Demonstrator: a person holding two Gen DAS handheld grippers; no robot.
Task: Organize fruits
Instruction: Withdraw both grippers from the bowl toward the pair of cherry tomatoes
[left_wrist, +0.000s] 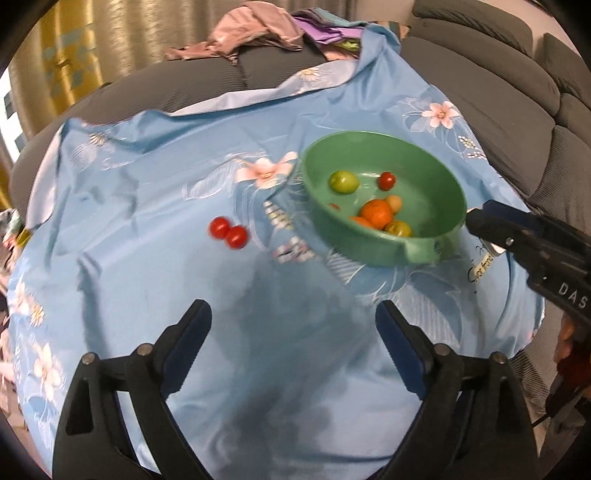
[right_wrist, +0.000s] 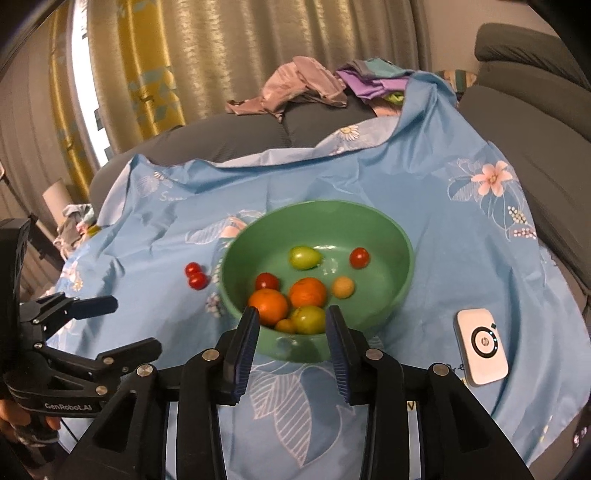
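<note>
beside green bowl (right_wrist: 369, 221) on blue cloth (left_wrist: 147, 184), two cherry tomatoes (left_wrist: 228, 232), left tongs (left_wrist: 293, 325) wide open, right tongs (right_wrist: 291, 317) parted, empty

green bowl (right_wrist: 399, 258) upright on blue cloth, holds mixed fruit; two red cherry tomatoes (right_wrist: 195, 276) touching, just left of it

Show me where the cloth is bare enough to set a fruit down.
Widest bare patch: the blue cloth left of the two tomatoes, out to the cloth's edge. Also bare: the strip in front of the left gripper, and the cloth between bowl and white device. Crowded: the bowl's near side, where the fruit is piled.
</note>
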